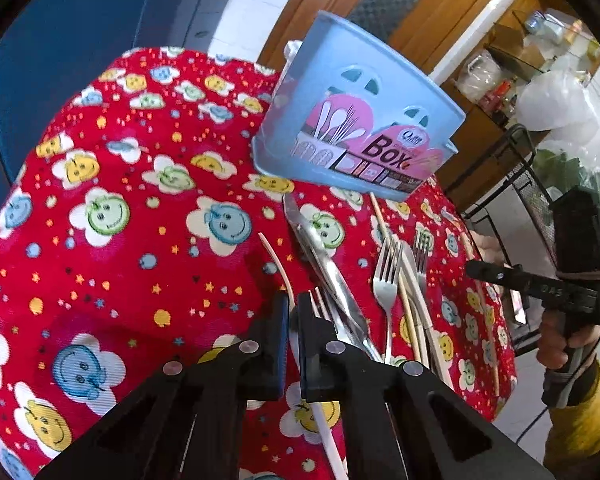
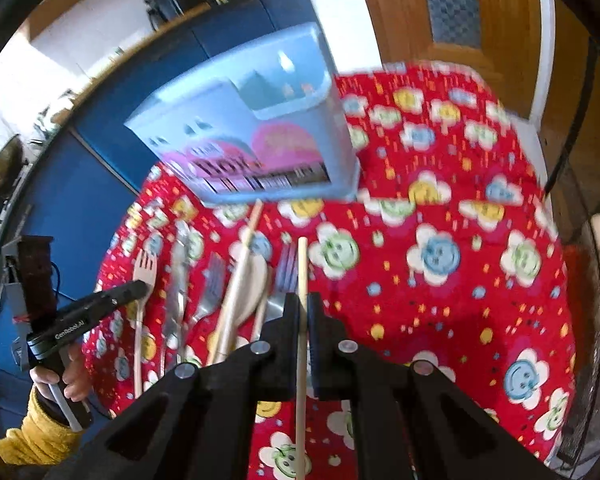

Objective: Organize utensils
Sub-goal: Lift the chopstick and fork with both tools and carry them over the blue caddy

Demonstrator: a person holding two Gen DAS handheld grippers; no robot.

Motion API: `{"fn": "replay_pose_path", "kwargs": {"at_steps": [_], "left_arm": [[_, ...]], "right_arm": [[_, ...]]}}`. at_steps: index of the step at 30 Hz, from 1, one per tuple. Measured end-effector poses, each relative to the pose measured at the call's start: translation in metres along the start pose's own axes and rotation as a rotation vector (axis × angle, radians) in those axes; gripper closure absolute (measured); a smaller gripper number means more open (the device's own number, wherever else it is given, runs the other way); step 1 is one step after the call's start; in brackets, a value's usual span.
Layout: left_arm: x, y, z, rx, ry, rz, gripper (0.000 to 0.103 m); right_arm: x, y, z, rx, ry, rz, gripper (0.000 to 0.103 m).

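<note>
The blue box (image 1: 356, 120) stands at the far side of the table and serves as the mark for everything else. Nothing can be seen standing in it from either view, so sorting looks to be at its start, with nearly all pieces left to move. In front of the box, on the red cloth (image 1: 132, 208), lie the utensils: a metal knife (image 1: 324, 268) nearest the box, forks (image 1: 386, 280) and pale sticks just beside it, and in the right view a wooden spoon (image 2: 250, 280) and a pale fork (image 2: 144, 276) among them. The left gripper (image 1: 294, 308), nearer the viewer than the box, has its jaws pressed together on a thin pale handle (image 1: 324, 416), which seems to belong to that pale fork. The right gripper (image 2: 302, 304) pinches a chopstick (image 2: 302, 264) that points toward the box; my guess is this one goes in first. The cloth is printed with smiling flowers and drapes over the table edge. Behind the box are a blue cabinet (image 2: 100, 184) and a wooden door (image 2: 480, 20); to the box's right a black wire rack (image 1: 520, 184) and cluttered shelves.
</note>
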State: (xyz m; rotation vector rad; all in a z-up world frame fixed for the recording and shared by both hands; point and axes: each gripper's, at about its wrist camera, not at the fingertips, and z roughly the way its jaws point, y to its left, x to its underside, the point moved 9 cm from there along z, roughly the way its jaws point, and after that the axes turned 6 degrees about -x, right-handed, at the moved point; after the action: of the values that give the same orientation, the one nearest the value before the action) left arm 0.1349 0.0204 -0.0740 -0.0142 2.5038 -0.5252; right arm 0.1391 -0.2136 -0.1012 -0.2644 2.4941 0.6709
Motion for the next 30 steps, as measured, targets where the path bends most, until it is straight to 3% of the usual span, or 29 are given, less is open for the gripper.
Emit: {"fn": "replay_pose_path", "kwargs": {"at_steps": [5,15,19,30], "left_arm": [[-0.014,-0.010,-0.026,-0.003,-0.081,0.006,0.099],[-0.060,-0.037,-0.084,-0.029,-0.325,0.031,0.099],[-0.090,-0.046,-0.099,-0.080,-0.395,0.061,0.099],[-0.181,-0.066,-0.116,-0.181,-0.563,0.113,0.099]], "right_arm": [[-0.017,0.016,-0.033,-0.027,-0.139,-0.031,0.097],[-0.059,0.036,-0.091,0.074,-0.430,-0.134,0.097],[-0.080,0.041,-0.099,0.085,-0.487,-0.150,0.097],[-0.139,0.048,-0.093,0.030,-0.540,-0.151,0.097]]}}
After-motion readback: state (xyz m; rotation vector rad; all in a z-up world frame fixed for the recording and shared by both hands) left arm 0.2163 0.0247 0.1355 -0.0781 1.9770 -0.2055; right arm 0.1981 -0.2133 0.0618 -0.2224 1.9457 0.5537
